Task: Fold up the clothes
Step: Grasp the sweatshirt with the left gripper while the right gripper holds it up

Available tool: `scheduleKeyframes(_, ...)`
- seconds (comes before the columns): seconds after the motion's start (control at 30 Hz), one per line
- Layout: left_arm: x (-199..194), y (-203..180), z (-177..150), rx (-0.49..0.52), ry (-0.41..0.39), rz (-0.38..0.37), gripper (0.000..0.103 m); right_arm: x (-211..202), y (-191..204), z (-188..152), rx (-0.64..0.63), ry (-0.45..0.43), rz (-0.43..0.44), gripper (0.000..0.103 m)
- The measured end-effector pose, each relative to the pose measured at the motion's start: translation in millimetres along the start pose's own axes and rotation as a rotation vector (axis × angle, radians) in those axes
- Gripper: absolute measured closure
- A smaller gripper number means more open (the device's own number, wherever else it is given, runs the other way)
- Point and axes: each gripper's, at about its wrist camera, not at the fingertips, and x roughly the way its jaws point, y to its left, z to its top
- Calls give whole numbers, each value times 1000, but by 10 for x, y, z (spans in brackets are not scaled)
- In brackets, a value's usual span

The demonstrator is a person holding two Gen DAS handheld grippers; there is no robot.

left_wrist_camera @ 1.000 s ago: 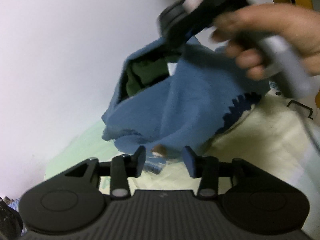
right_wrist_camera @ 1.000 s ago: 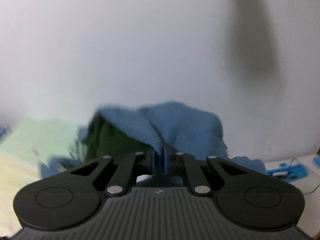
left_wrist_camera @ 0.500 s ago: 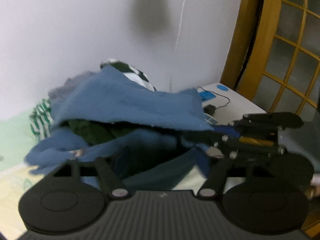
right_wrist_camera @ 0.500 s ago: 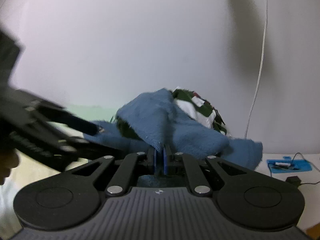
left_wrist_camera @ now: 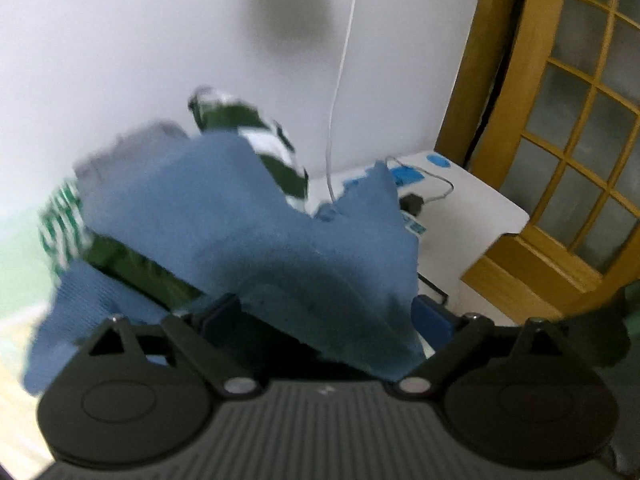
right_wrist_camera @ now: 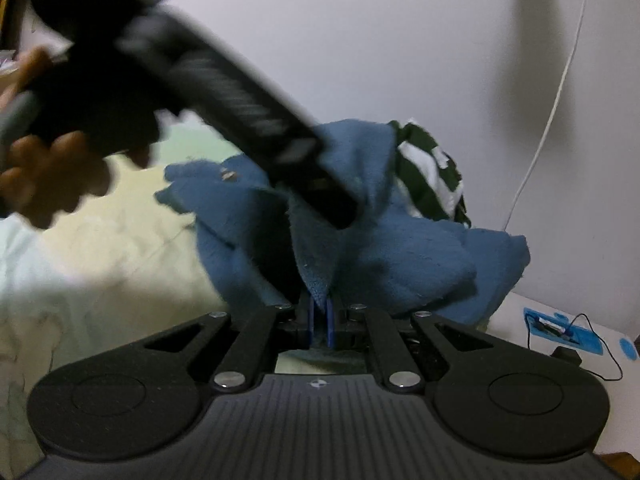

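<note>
Right gripper [right_wrist_camera: 319,322] has its blue pads pressed together on a fold of the blue fleece garment [right_wrist_camera: 400,256], cloth pinched right between them and rising up from the jaws. Left gripper [left_wrist_camera: 326,312] has its fingers spread wide, blue fleece garment [left_wrist_camera: 256,232] draped across the gap between them; the fabric covers the fingertips, no grip visible. Landmark = blue garment: it lies bunched on the pale yellow-green bedding [right_wrist_camera: 120,248], heaped against the white wall [right_wrist_camera: 360,40]. Green-and-white striped garment [right_wrist_camera: 428,176] sits behind and partly under the blue garment, poking out at its top; in the left wrist view the striped cloth [left_wrist_camera: 276,152] also shows at the blue garment's left edge. In the right wrist view the left gripper body [right_wrist_camera: 240,120] is blurred, reaching down onto the blue garment from upper left, held by a hand [right_wrist_camera: 52,184]. White side table [left_wrist_camera: 472,216] with a blue item and a black cable sits just right of the garment. White cord [left_wrist_camera: 340,80] hangs down the wall behind it. Wooden lattice door [left_wrist_camera: 560,140] is further right of the table.
</note>
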Motion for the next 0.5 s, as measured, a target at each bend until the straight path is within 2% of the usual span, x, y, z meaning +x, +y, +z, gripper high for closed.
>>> scheduleKeyframes(0.07,154,-24,-28,-10,36,3,24,-90,83,-40,-4,9,5,97)
scheduleKeyframes(0.13,274,-87,-71,-5,57,30,65,-115,145,-56,-3,21,10,97)
scheduleKeyframes(0.23,264,-142,-127,-23,54,55,92,-148,241,-81,-35,47,-3,97)
scheduleKeyframes(0.3,89,-182,-185,-2,0,134,96,-176,205,-75,-17,59,-11,94)
scheduleKeyframes(0.33,0,-201,-214,8,-27,173,96,-195,162,-64,5,61,-11,84)
scheduleKeyframes(0.37,-135,-179,-241,3,-47,196,96,-241,94,-53,47,66,-9,67)
scheduleKeyframes(0.4,-269,-158,-267,-2,-68,219,96,-285,18,-46,93,62,-21,57)
scheduleKeyframes(0.43,-404,-136,-294,-7,-88,241,96,-342,-76,-41,149,47,-48,43)
scheduleKeyframes(0.47,-560,-96,-335,-23,-103,257,96,-386,-190,-34,213,34,-84,35)
scheduleKeyframes(0.5,-715,-56,-376,-39,-118,273,96,-397,-289,-25,267,36,-109,34)
